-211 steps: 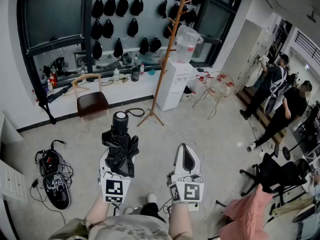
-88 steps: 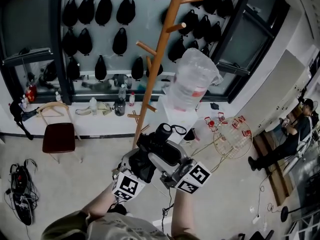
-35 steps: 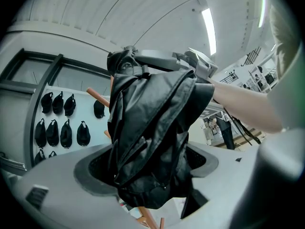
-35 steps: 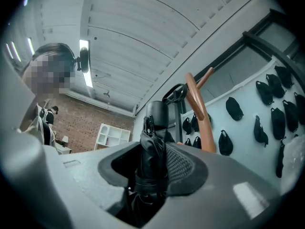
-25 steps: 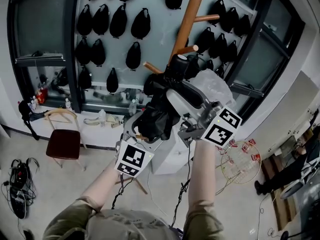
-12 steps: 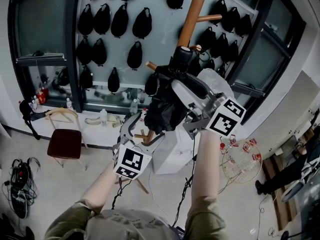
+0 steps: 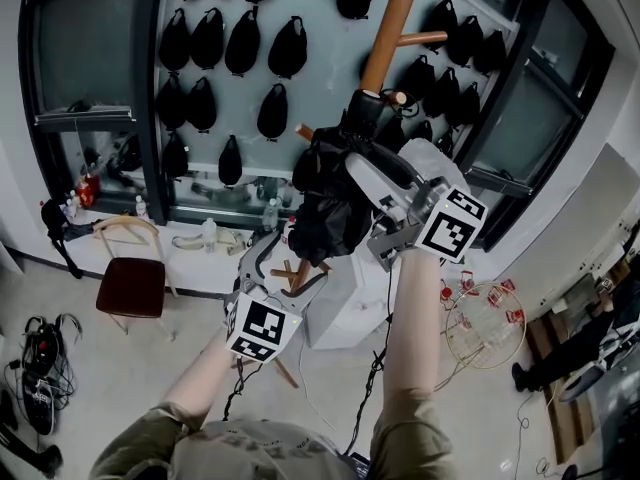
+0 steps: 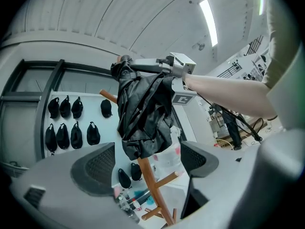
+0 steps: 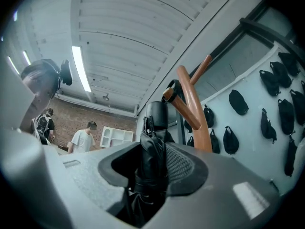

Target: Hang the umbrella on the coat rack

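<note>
Above the left claw (image 7: 285, 266), in the head view, the folded black umbrella (image 7: 328, 208) is carried by the right claw (image 7: 365, 168) alone, its handle end just past that claw's tips and right beside a peg (image 7: 395, 96) of the wooden coat rack (image 7: 385, 38). A second ago the left claw was up against the umbrella's fabric; it has since dropped below and clear of it, so the weight now rests on one side only. From the left gripper view, the left claw (image 8: 145, 163) stands wide with nothing in it, the umbrella (image 8: 143, 113) hanging above and beyond its pads, the rack's post (image 8: 150, 185) behind. From the right gripper view, the right claw (image 9: 152, 168) is closed on the umbrella's shaft (image 9: 155, 128); just ahead of its tips the strap (image 9: 170, 90) seems to sit at the peg's end (image 9: 183, 106), which suggests the hooking is nearly made and release comes next.
</note>
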{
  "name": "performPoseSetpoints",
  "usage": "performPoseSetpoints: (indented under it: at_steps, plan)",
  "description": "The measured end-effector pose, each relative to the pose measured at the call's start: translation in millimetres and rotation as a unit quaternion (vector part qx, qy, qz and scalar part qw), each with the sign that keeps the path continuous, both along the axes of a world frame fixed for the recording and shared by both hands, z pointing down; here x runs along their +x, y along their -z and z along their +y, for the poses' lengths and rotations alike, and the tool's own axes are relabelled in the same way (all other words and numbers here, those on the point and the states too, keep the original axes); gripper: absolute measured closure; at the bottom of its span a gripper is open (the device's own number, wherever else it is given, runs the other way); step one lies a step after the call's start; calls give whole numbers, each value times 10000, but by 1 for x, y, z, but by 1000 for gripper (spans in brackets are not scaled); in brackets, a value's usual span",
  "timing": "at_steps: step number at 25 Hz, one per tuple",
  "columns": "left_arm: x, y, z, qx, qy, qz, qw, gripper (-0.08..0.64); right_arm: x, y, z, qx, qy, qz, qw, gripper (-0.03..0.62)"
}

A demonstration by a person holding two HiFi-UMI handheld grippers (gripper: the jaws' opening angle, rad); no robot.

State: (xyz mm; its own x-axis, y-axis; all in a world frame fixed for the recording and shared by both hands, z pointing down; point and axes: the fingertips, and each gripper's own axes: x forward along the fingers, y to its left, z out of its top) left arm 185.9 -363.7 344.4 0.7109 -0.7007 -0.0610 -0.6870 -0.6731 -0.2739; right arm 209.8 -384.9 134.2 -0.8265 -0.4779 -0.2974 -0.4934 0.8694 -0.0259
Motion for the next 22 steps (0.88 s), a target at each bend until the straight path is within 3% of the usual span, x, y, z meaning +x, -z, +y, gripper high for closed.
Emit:
performPoseSetpoints:
  at_steps: [5,22]
  plan:
    - [-2,-2,-1,-50,44,4,10000,141,1,-2,-4,-84,109,-92,9999,430]
    - [-6,-21,-13,-245,152,-26,9996,141,16,-57,-27,-301,-224,-206,9991,430]
